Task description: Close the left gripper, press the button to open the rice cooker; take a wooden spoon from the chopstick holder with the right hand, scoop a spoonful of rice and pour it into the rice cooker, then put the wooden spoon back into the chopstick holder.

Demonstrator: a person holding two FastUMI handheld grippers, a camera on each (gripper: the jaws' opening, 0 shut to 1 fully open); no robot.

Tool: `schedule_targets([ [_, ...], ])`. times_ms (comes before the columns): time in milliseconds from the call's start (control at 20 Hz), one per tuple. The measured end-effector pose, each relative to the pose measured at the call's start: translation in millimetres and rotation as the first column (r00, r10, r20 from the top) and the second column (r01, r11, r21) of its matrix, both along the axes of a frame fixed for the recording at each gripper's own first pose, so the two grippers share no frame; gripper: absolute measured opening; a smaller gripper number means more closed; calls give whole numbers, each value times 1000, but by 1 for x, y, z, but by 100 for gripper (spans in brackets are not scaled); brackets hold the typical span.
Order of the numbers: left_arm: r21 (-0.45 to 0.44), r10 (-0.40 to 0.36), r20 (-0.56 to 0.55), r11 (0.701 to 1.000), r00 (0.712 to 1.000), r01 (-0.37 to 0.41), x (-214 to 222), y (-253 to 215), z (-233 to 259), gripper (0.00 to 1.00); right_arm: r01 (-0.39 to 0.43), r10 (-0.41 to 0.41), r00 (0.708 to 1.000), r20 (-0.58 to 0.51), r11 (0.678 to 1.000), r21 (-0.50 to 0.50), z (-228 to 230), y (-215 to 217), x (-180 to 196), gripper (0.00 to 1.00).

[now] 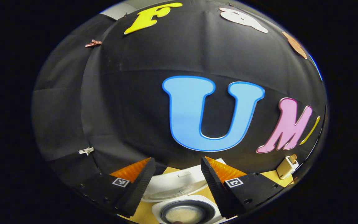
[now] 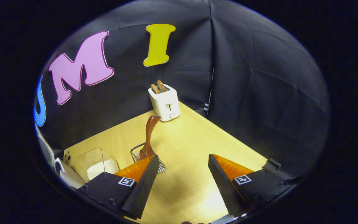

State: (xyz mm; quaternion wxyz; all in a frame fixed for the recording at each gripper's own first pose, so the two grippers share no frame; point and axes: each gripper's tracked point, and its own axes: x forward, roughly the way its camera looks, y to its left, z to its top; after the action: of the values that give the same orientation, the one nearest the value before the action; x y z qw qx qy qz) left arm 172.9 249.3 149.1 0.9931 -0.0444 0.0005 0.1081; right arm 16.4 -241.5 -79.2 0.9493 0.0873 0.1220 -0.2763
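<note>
Rice cooker [image 1: 182,199] sits low in the left gripper view, between the fingers of the left gripper [image 1: 178,186], which hangs above it with its jaws spread wide and nothing held between them. The cooker's white lid [image 1: 176,183] is up and tipped back toward the booth wall, and the dark inner pot [image 1: 186,213] lies open below it with pale rice [image 1: 184,215] across its bottom. Further right in that view, at the far edge of the wooden table [image 1: 272,175], stands a white toaster [image 1: 287,166].

In the right gripper view, a white edge of the cooker shows at the far left. Just right of it stands a clear container [image 2: 93,165] with white rice heaped in its base. Next comes the wire chopstick holder [image 2: 144,157], partly hidden behind the left finger of the right gripper [image 2: 182,186]. The wooden spoon [image 2: 149,137] stands in that holder, its handle rising upright and leaning a little right toward the toaster [image 2: 165,102], which stands near the back corner of the table [image 2: 197,146] with two slices of toast [image 2: 158,87] poking out of its slots. The right gripper is released too, jaws apart over bare tabletop, touching nothing.
</note>
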Motion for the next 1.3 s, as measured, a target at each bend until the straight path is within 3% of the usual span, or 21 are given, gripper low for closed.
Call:
schedule_targets([
  [200,-22,-23,-79,1000,997,21,37,14,-18,95,19,-19,1000,23,1000,13,6,11,-18,99],
  [350,-109,-81,-114,992,990,68,51,4,-31,92,18,-19,1000,25,999,51,-2,21,-26,99],
  [450,-122,-66,-140,991,988,49,54,9,-39,96,21,-23,999,37,999,50,-2,24,-29,99],
  [500,-121,-68,-153,991,986,49,56,10,-44,92,20,-22,999,39,998,51,-2,26,-30,99],
  [600,-121,-63,-170,992,983,43,53,6,-45,98,13,-15,999,42,998,57,-3,32,-33,99],
  [800,-164,-117,-202,983,972,84,40,-14,-55,99,-3,1,999,36,998,69,-11,43,-34,99],
  [1100,-314,-285,-257,928,923,199,7,-58,-97,99,-22,21,1000,19,998,55,-19,67,-35,99],
  [1300,-413,-347,-302,887,888,206,-16,-79,-141,98,-47,47,999,-9,998,40,-31,91,-41,99],
])
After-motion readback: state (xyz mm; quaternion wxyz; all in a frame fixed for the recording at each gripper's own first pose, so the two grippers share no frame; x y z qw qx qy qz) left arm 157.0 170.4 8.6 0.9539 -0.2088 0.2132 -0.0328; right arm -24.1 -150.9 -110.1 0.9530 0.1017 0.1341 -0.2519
